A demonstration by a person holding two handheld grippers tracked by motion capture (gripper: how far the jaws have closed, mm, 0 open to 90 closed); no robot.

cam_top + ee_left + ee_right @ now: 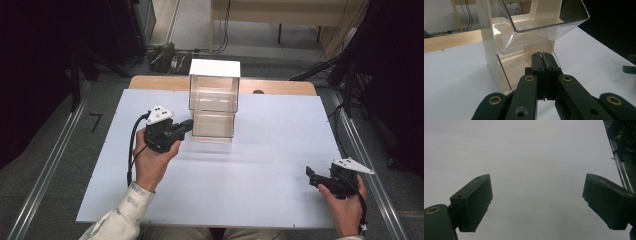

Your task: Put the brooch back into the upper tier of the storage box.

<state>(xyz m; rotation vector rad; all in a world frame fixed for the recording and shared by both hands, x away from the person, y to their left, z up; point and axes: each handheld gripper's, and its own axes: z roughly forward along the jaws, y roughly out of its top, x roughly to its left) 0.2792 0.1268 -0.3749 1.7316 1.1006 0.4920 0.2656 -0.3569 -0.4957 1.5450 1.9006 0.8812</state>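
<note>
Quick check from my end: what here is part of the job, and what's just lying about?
In play:
- clear two-drawer unit
- its lower drawer, where the shut left tongs sit
- right tongs, open over the white table

Lying about:
- cables on the floor
- wooden furniture at the back

1. The left gripper (186, 126), left of centre in the high view, is black with a grey three-cornered plate and a black cable.
2. Its linkage arms carry brass-coloured rivets in the left gripper view.
3. The right gripper (311, 176), lower right, is likewise black with a grey plate.
4. A pale patterned sleeve (120, 217) covers the left forearm at the bottom edge.
</note>
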